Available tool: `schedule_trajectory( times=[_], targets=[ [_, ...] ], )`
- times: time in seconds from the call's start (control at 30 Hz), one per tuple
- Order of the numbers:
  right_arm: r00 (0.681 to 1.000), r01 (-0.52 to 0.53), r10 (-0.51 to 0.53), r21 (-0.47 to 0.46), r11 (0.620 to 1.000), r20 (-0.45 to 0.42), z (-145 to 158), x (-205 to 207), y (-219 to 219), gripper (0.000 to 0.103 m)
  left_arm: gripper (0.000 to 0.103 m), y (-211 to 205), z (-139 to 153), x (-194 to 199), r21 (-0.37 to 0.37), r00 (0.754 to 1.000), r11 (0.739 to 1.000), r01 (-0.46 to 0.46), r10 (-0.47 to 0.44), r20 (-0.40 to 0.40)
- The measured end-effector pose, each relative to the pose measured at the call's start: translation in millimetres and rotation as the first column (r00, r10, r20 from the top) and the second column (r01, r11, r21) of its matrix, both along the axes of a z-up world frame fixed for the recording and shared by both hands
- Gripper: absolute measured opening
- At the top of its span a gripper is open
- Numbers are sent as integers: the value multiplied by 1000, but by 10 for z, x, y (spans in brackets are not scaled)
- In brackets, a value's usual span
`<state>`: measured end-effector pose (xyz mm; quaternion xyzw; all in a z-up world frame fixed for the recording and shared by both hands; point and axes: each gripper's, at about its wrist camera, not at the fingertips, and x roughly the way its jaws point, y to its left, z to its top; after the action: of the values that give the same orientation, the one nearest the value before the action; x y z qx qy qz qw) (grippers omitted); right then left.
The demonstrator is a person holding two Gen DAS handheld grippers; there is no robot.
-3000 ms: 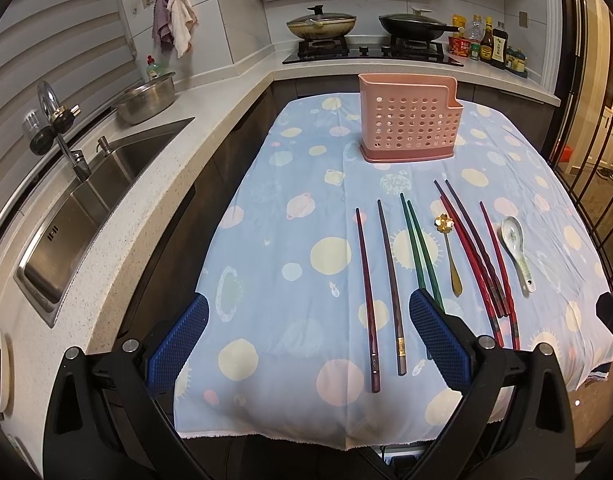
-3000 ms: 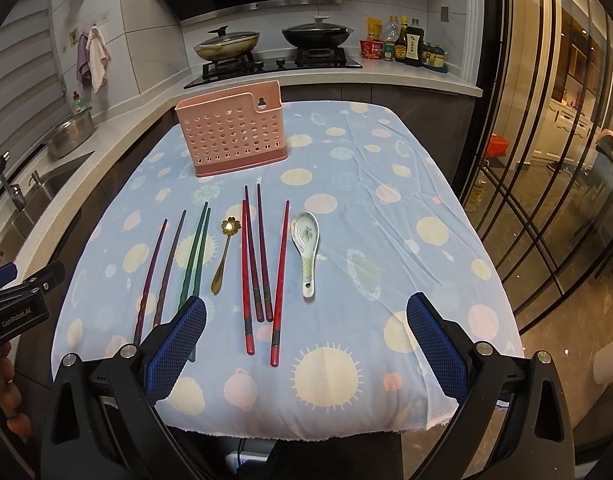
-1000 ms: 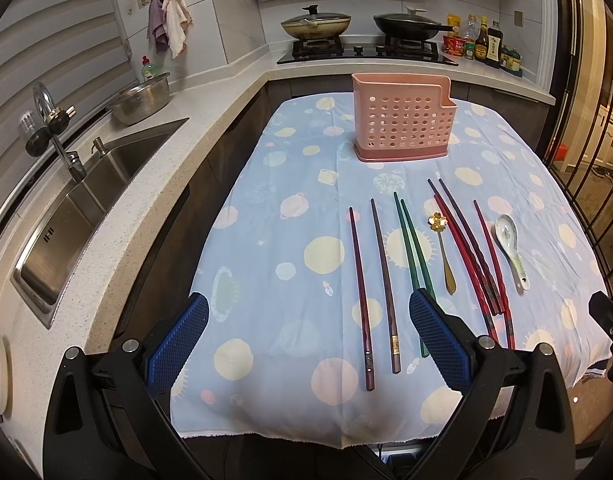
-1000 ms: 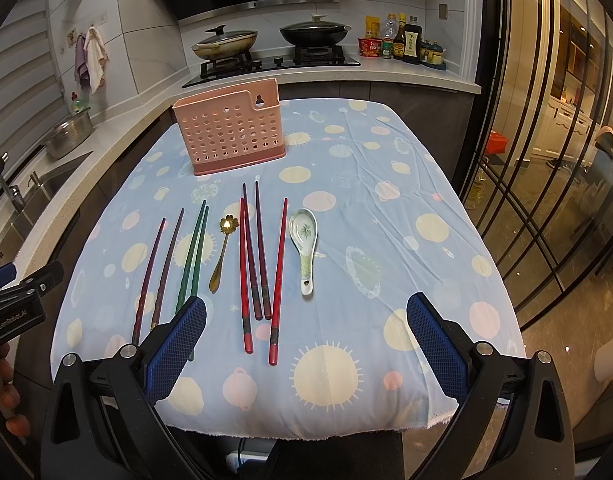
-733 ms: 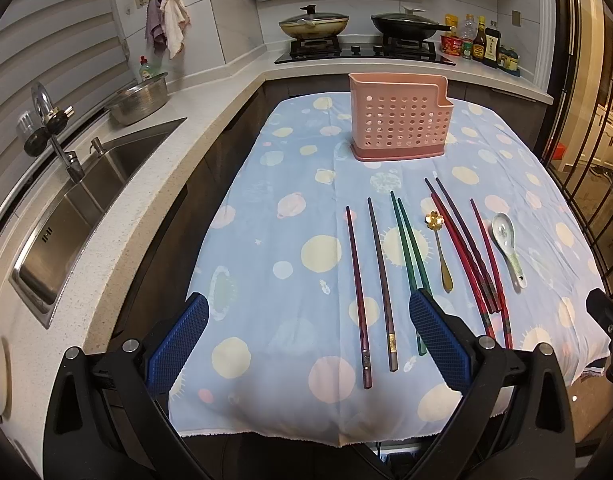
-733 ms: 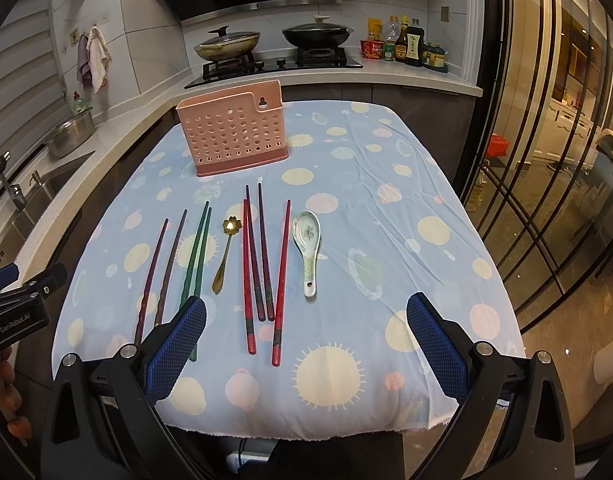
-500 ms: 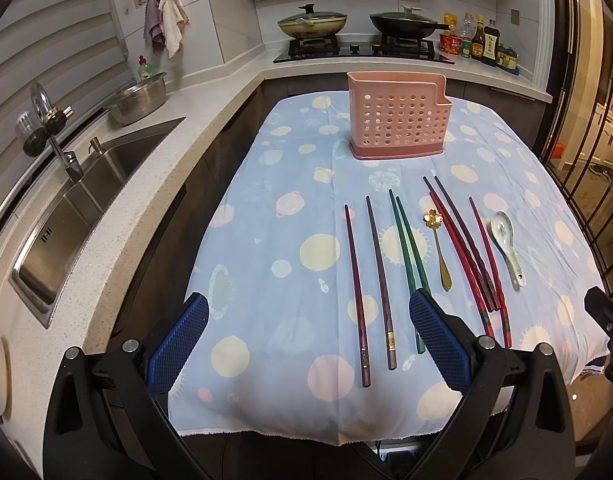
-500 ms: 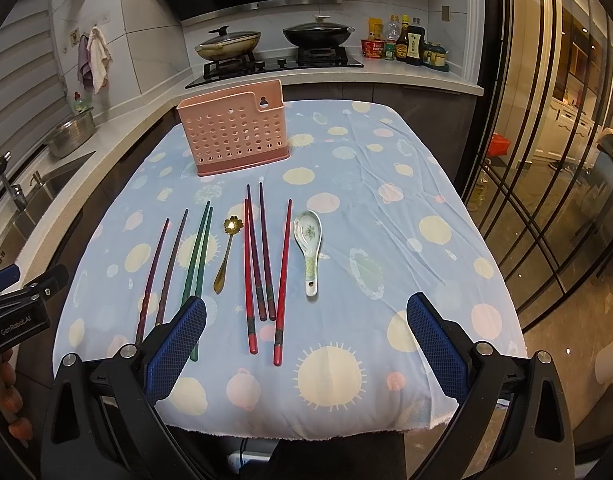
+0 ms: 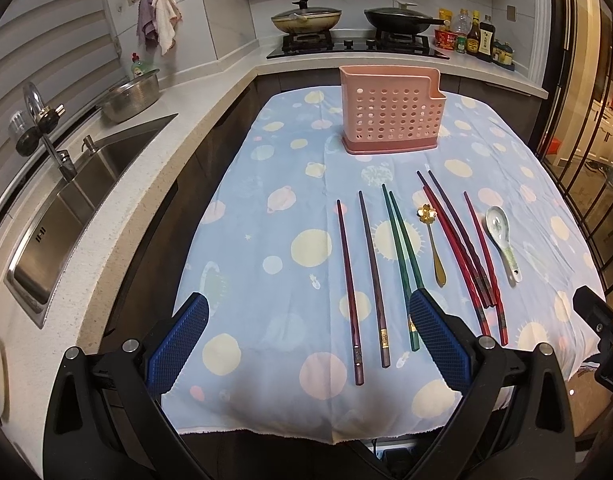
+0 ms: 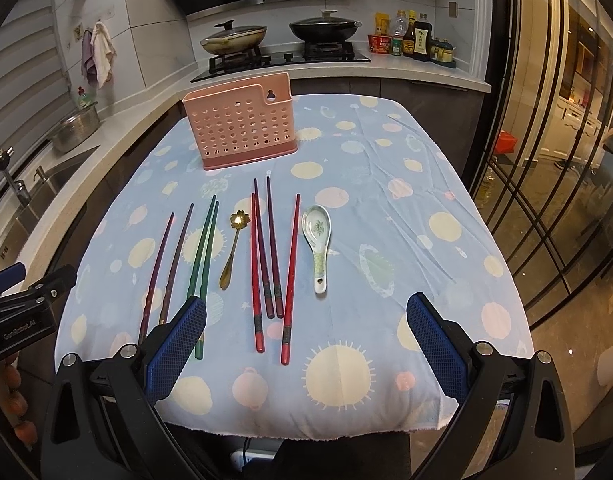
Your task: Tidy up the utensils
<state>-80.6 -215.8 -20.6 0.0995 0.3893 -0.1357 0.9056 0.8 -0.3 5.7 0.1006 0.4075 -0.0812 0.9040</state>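
Observation:
A pink perforated utensil holder [image 9: 392, 120] [image 10: 240, 128] stands upright at the far end of the blue spotted tablecloth [image 9: 266, 240]. In front of it lie a maroon chopstick pair [image 9: 360, 276] [image 10: 166, 264], a green pair [image 9: 402, 248] [image 10: 204, 248], a gold flower spoon [image 9: 432, 240] [image 10: 232, 248], several red and dark chopsticks [image 9: 462, 248] [image 10: 274, 256] and a ceramic spoon [image 9: 500, 240] [image 10: 317, 240]. My left gripper [image 9: 306, 308] hovers open over the near edge by the maroon pair. My right gripper [image 10: 306, 312] is open near the red chopsticks' ends. Neither holds anything.
A sink [image 9: 66, 208] with a tap and a metal bowl [image 9: 132, 96] line the counter on the left. A hob with two lidded pans [image 9: 306, 20] and sauce bottles [image 9: 474, 38] sits behind the table. Glass doors [image 10: 566, 160] run along the right.
Both views have drifted slightly; the utensils and the holder lie where they were. Both grippers stay open and empty.

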Motion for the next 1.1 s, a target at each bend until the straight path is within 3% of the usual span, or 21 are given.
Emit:
schedule_trajectory(
  times=[0.4, 0.83, 1.1],
  targets=[
    [1000, -5, 5, 6, 1000, -29, -86, 139, -40, 96, 96, 9, -146, 102, -1, 999, 1000, 10, -10, -31],
    [996, -14, 16, 14, 1000, -93, -372, 410, -56, 96, 96, 32, -710, 321, 20, 988, 1000, 22, -19, -154],
    [992, -22, 24, 13, 1000, -122, -455, 543, -31, 96, 85, 57, -1022, 447, 25, 974, 999, 26, -20, -227]
  ],
)
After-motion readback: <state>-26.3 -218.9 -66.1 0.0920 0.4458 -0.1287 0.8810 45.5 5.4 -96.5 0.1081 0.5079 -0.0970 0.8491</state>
